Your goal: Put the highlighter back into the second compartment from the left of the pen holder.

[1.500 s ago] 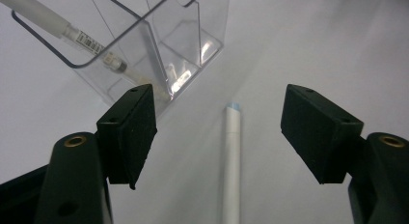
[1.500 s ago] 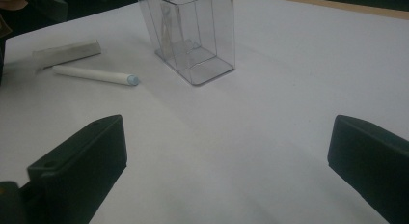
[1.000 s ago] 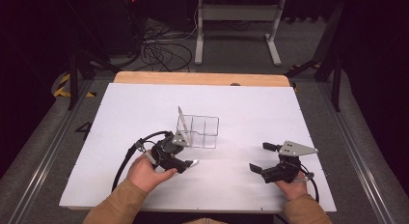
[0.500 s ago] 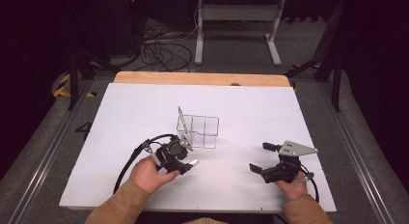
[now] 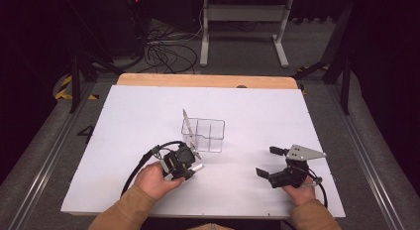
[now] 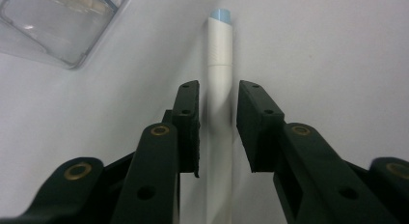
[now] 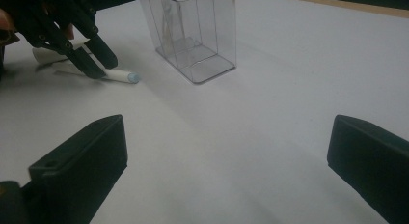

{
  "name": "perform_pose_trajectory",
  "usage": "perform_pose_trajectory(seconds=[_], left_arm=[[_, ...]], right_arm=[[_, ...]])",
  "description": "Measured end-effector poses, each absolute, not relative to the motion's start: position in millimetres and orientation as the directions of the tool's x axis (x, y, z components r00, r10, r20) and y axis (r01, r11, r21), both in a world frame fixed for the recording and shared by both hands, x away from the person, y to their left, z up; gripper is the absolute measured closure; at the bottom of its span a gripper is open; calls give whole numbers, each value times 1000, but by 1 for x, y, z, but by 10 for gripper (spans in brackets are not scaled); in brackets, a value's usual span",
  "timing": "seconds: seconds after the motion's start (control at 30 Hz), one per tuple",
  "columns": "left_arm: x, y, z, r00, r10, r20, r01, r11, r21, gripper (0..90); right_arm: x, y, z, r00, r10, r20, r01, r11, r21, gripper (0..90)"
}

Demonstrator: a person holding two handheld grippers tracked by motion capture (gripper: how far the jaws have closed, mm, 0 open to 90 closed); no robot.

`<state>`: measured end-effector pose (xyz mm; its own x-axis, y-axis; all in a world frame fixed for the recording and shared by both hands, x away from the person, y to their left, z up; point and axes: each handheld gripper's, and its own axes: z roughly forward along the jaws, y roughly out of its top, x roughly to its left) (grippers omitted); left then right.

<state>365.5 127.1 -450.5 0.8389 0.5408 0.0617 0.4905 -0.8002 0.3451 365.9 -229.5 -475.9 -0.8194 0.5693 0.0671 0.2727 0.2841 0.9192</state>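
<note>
Left hand-held gripper (image 5: 190, 166): nearest item on the left; jaws have just been closing and stand narrow on either side of the pen, a thin gap visible at each pad in the left gripper view, so not yet a firm pinch
Left hand (image 5: 153, 180): enters from the bottom edge, tan sleeve, wrapped round the gripper body; gripper tilted down so the jaw tips meet the desk, apparently so the pads can close on a thing that lies flat
Pen (image 6: 218, 89): white barrel, pale blue tip, flat on the desk between the left jaws and lined up with them; tip pointing away from the hand; lies just in front of the box, not touching it
Right hand-held gripper (image 5: 277, 163): near right, jaws wide, nothing between them; grey three-cornered plate on top
Right hand (image 5: 298, 190): enters at bottom right, low over the desk, well apart from pen and box; judged to be waiting, jaws aimed towards the box and the other gripper
Desk (image 5: 307, 121): white sheet over a wooden top, wood strip exposed at the far edge
Box (image 5: 207, 135): clear plastic, upright, open at the top, divided into compartments, mid-desk beyond the left gripper; a thin stick leans from its left end; probable destination for the pen
Step in hand: grasp of the pen, lift not begun
Floor beyond desk: cables (image 5: 163, 49), a grey stand (image 5: 242, 14)
</note>
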Motion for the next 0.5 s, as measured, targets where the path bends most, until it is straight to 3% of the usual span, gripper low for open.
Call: perform_pose_trajectory(seconds=[0.13,0.5], left_arm=[[366,126,-453,844,532,68,484,-811,328,773],[364,125,-451,846,528,80,478,-815,328,781]], right_arm=[[366,-229,-476,-820,569,66,272,286,919,7],[366,-229,-476,-820,568,66,272,287,919,8]])
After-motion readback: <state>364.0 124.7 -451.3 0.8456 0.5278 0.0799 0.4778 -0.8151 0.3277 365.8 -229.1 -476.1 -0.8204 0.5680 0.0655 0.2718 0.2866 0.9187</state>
